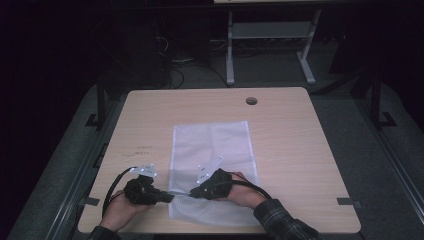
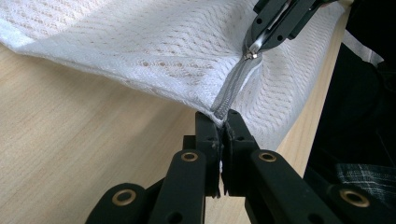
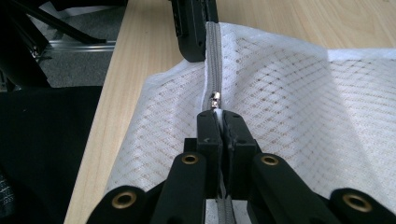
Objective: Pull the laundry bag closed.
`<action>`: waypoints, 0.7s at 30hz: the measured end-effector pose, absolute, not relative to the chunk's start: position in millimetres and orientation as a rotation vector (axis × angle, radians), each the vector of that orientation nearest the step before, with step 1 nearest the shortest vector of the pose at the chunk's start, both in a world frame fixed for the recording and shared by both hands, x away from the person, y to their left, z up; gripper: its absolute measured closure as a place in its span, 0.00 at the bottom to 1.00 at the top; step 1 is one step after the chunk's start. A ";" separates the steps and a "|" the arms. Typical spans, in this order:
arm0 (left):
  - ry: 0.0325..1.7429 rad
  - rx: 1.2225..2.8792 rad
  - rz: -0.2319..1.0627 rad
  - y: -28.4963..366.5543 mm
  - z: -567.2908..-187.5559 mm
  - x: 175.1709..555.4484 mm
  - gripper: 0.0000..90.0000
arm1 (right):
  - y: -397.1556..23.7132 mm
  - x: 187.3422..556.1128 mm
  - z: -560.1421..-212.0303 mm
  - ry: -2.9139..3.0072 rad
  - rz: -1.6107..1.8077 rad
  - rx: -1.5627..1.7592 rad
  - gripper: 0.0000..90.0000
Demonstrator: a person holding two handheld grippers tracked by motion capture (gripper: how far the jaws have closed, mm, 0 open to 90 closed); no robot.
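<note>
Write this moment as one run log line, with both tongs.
left tongs: shut on zipper end | right tongs: shut on zipper pull | mesh bag: on table

High view: dim, my table (image 1: 280, 130) lit, surroundings black. Both gripper views: brighter, soft daylight; my near jaws slightly blurred, mesh weave sharp.

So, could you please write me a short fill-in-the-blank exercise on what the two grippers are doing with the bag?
1. The white mesh bag lies on a ____ table.
2. The left gripper is shut on the end of the grey ____.
3. The right gripper is shut on the zipper's ____.

Missing words: wooden; zipper; pull
</note>
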State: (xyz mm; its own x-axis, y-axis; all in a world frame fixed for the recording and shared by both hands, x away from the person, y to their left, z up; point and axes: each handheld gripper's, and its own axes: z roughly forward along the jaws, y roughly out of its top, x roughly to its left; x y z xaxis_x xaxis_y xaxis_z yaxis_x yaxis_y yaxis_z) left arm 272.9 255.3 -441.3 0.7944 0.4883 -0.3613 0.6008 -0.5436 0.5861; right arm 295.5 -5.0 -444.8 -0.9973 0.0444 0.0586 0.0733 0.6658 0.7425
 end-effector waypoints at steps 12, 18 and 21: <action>0.806 2.249 -0.198 256.1 -440.7 272.9 0.96 | -11.0 296.2 -443.2 -2.840 -1.269 -0.106 0.96; 0.813 2.251 -0.195 258.0 -440.6 273.2 0.97 | -13.8 295.7 -442.8 -2.847 -1.260 -0.111 0.96; 0.813 2.250 -0.195 257.8 -440.7 273.2 0.97 | -17.1 296.0 -442.5 -2.851 -1.258 -0.111 0.96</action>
State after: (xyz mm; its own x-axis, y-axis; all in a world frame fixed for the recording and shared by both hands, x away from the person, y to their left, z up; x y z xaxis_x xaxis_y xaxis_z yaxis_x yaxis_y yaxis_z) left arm 273.2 257.8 -440.7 0.7892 0.4967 -0.3611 0.6066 -0.5386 0.5848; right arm 296.0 -17.1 -442.5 -0.9972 0.0559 0.0499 0.0745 0.6719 0.7369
